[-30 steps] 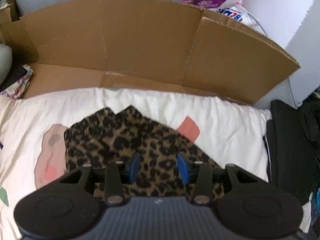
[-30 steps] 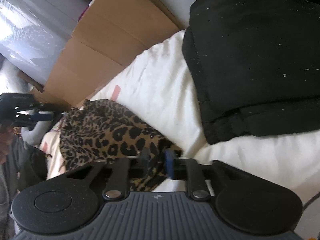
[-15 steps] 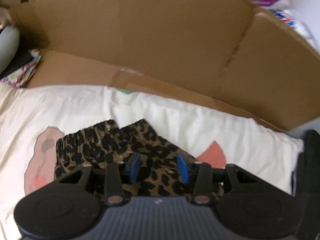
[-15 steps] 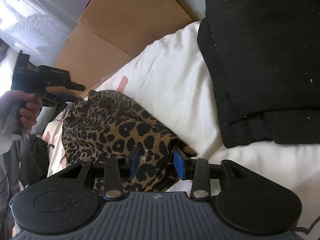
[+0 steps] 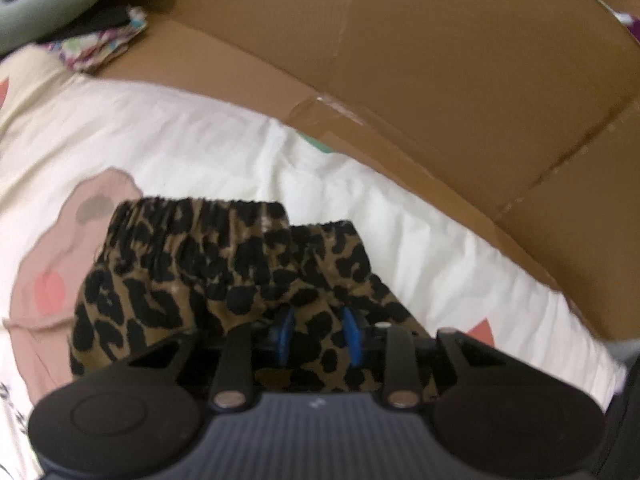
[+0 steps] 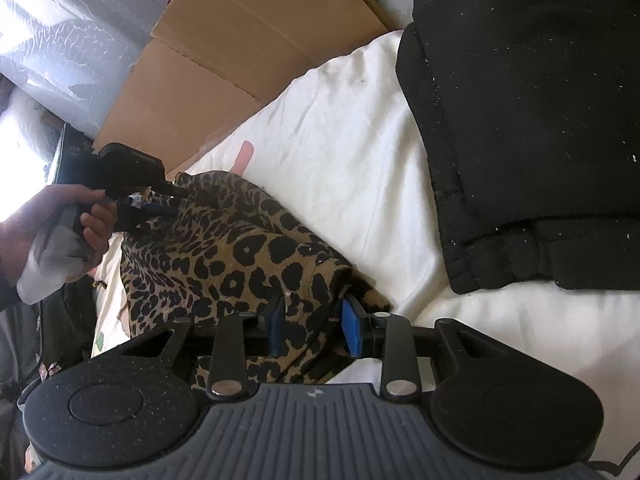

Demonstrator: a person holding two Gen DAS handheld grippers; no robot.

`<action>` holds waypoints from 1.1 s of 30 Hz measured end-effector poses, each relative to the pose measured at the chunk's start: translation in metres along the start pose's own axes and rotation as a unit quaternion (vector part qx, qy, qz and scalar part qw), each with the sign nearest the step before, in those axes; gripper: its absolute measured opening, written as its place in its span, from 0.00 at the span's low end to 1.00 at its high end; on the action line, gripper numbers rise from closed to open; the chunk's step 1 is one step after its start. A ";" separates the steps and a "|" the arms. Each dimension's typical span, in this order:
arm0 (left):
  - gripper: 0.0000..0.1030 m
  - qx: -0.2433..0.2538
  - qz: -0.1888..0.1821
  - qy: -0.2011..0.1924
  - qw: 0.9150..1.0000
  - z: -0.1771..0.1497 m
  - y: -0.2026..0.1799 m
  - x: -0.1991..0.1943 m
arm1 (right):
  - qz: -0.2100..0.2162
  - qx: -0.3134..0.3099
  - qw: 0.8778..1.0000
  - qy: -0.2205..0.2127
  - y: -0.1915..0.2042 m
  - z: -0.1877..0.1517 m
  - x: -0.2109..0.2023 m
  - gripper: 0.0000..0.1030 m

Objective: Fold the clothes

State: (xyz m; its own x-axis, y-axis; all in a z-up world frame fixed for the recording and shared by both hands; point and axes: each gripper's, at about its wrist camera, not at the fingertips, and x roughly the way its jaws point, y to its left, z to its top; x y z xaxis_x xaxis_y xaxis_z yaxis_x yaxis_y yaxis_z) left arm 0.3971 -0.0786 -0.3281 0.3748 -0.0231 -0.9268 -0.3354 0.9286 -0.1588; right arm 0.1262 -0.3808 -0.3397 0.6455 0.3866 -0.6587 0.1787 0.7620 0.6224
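A leopard-print garment (image 5: pixel 200 280) with an elastic waistband lies bunched on the white bedding (image 5: pixel 180 140). My left gripper (image 5: pixel 319 334) points steeply down at it. Its jaws are closing, with print fabric between the blue pads and a gap still showing. In the right wrist view the same garment (image 6: pixel 240 252) spreads to the left. The left gripper (image 6: pixel 168 200), held by a hand (image 6: pixel 60 220), touches its far edge. My right gripper (image 6: pixel 314 330) straddles a raised fold at the near corner. Its jaws are closing and the pads are not clamped.
A folded black garment (image 6: pixel 520 140) lies on the bedding (image 6: pixel 360 140) to the right. A flattened cardboard box (image 5: pixel 440 80) leans along the far side of the bed. Patterned cloth (image 5: pixel 96 44) and a grey object sit at the far left corner.
My left gripper came down close over the leopard garment and rolled, and its pads drew closer together. The right gripper stayed in place over the near corner.
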 end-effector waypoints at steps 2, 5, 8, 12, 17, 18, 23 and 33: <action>0.36 -0.017 -0.006 0.002 1.000 0.000 0.003 0.003 | 0.002 -0.003 1.000 0.000 0.002 0.001 0.000 0.36; 0.35 -0.015 -0.003 0.000 1.000 -0.001 0.002 0.005 | 0.005 -0.008 1.000 0.000 0.004 0.002 0.001 0.36; 0.33 -0.011 0.002 -0.002 1.000 -0.002 0.001 0.007 | 0.005 -0.011 1.000 0.000 0.006 0.002 0.001 0.25; 0.29 -0.021 0.006 -0.007 1.000 -0.004 0.002 0.006 | 0.009 -0.025 1.000 -0.003 0.010 0.002 -0.001 0.03; 0.12 -0.059 0.000 -0.010 0.998 -0.006 0.016 0.001 | 0.016 -0.026 0.999 -0.020 0.011 -0.003 -0.011 0.02; 0.09 -0.065 -0.004 -0.009 0.998 -0.005 0.019 0.001 | 0.018 -0.022 0.999 -0.023 0.010 -0.004 -0.013 0.02; 0.03 -0.076 -0.017 -0.008 0.997 -0.006 0.028 -0.002 | 0.024 -0.021 0.999 -0.030 0.011 -0.005 -0.016 0.02; 0.00 -0.035 -0.067 -0.036 0.996 -0.009 0.006 -0.037 | 0.020 0.008 0.999 -0.038 -0.001 -0.013 -0.023 0.02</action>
State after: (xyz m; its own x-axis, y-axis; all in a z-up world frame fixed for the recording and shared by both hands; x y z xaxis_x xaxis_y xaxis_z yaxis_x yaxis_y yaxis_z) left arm 0.3730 -0.0757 -0.2974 0.4812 -0.1160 -0.8689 -0.3363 0.8909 -0.3052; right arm 0.1016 -0.3833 -0.3306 0.7071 0.3749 -0.5995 0.1638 0.7379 0.6547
